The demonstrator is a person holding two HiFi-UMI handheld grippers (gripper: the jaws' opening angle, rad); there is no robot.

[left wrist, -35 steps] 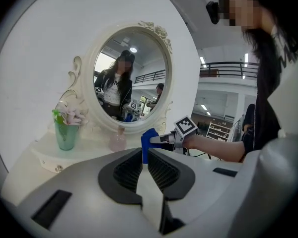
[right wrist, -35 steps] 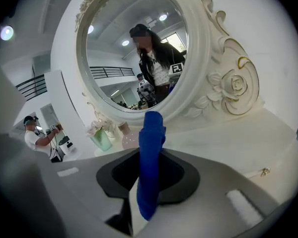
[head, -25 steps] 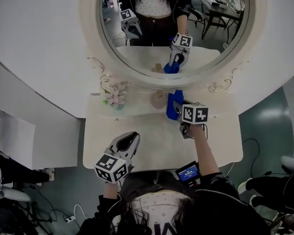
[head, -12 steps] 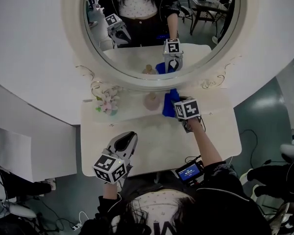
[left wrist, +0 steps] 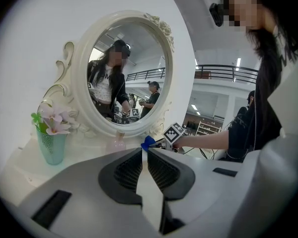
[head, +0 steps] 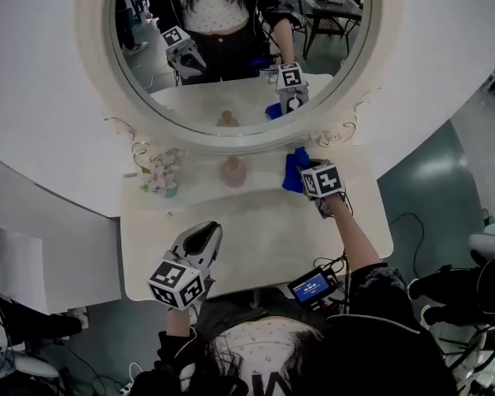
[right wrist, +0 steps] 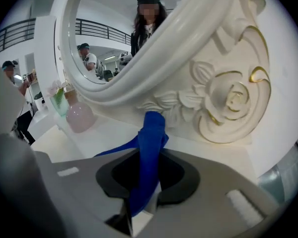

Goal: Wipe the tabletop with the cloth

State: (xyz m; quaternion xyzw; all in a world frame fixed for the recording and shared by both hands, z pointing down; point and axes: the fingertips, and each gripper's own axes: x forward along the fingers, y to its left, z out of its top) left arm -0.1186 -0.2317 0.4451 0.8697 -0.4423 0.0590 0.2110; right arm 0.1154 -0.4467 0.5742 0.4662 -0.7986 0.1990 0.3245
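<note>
Left gripper view, jaws: my left gripper [left wrist: 145,155] is clenched. Its grey, ribbed pads are pressed flat together with only a pale seam between them and nothing in it.
Left gripper view, cloth: the cloth [left wrist: 147,143] shows as a small blue peak at the far side of the cream tabletop [left wrist: 87,150].
Left gripper view, shapes: an oval mirror [left wrist: 129,78] stands in a glossy white scrolled frame. A ribbed green vase [left wrist: 52,147] of pale pink flowers stands at its left foot, and a rounded pink bottle [left wrist: 118,143] stands below the glass.
Right gripper view, jaws: my right gripper [right wrist: 139,207] is clamped on the cloth. A folded strip stands up out of the dark jaw hollow, and a loose flap trails left onto the tabletop.
Right gripper view, textures: just behind the cloth, the frame carries a carved rose with gilt edges.
Head view, places: the right gripper holds the cloth on the tabletop's rear right, close under the frame. The left gripper hangs over the front left edge, touching nothing.
Head view, change: a second ago the cloth lay just beside the bottle, and now it is further right, with bare tabletop between them. The left gripper has kept its place.
</note>
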